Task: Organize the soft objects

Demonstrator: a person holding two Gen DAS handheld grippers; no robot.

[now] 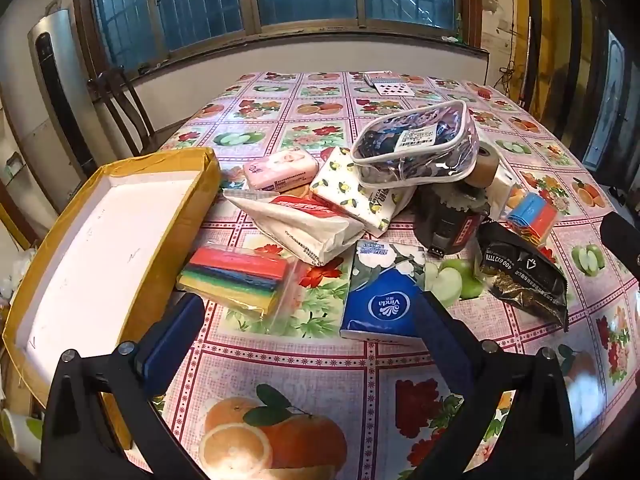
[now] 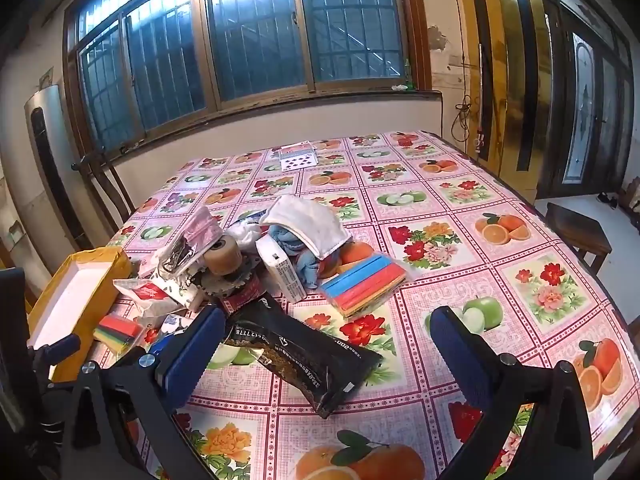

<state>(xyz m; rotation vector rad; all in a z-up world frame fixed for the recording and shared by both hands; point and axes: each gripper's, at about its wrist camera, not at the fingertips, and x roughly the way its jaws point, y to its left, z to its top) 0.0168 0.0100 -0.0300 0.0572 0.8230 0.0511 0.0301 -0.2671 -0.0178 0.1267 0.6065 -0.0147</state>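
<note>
- Counter (image 1: 320, 364): covered with a pink checked oilcloth printed with fruit and flowers; carries a heap of packets near its left front.
- Yellow tray box (image 1: 100, 240): open, white-lined, at the counter's left edge, nothing visible inside; just left of the heap.
- Left claw (image 1: 308, 320): low over the front of the counter, pointing forward at the heap; blue-padded fingers (image 1: 172, 336) wide apart, holding nothing. One finger is near the sponge pack, the other overlaps the blue tissue pack's corner in view; contact cannot be told.
- Right claw (image 2: 328, 344): low over the counter to the right of the heap, level, fingers spread wide, empty; the black packet lies between them in view.
- Clear zip pouch (image 1: 416, 144): dark contents, white label, on top of the heap, tilted.
- Blue Vinda tissue pack (image 1: 384, 292): flat on the counter at the heap's front.
- White tissue pack with red print (image 1: 300, 224): crumpled, behind the sponges.
- Lemon-print tissue pack (image 1: 352, 188): under the pouch.
- Black foil packet (image 2: 304, 360): flat, right of the blue pack.
- Stack of coloured sponges (image 1: 240, 276): in clear wrap, just beside the tray box.
- White cloth (image 2: 308, 220) over a blue rag (image 2: 296, 248): behind the heap.
- Pink tissue pack (image 1: 280, 168): at the heap's back left.
- Coloured clip pack (image 2: 364, 284): right of the heap.
- Tape roll (image 2: 222, 254): on the heap.
- Playing cards (image 2: 298, 156): far end, well apart.
</note>
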